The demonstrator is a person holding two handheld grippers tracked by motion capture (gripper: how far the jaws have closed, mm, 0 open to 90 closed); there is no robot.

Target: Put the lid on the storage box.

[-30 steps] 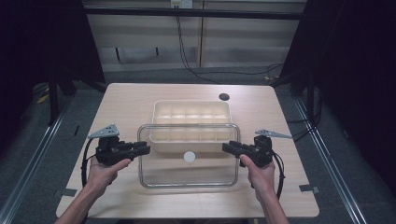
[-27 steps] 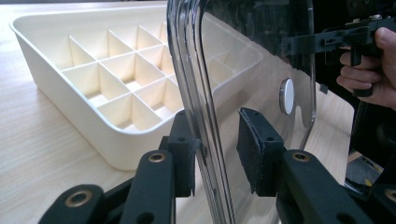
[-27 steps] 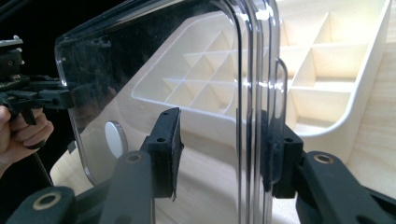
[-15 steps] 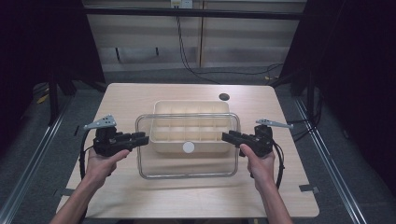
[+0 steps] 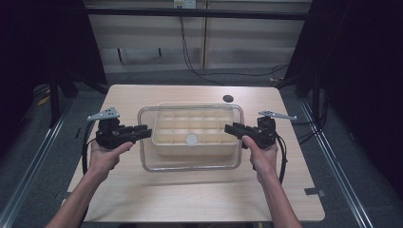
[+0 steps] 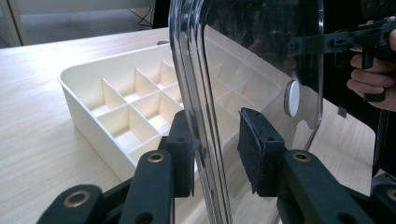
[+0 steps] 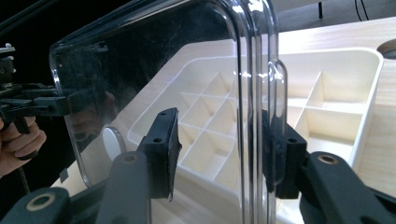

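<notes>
Lifted farther from the person than half a second earlier, the clear plastic lid (image 5: 190, 137) now hangs over the cream compartment tray (image 5: 167, 147), covering it almost fully in the high view. Left claw (image 5: 141, 132) straddles the lid's left rim; in the left gripper view one pad (image 6: 184, 149) touches the rim while the other pad (image 6: 254, 151) stands slightly off it, so a firm grip cannot be confirmed. Right claw (image 5: 233, 129) straddles the lid's right rim, with a visible gap at one pad (image 7: 164, 149) in the right gripper view. A white round knob (image 5: 191, 139) sits at the lid's centre. Beyond the tray, a dark disc (image 5: 228, 99) lies on the table (image 5: 190, 199).
</notes>
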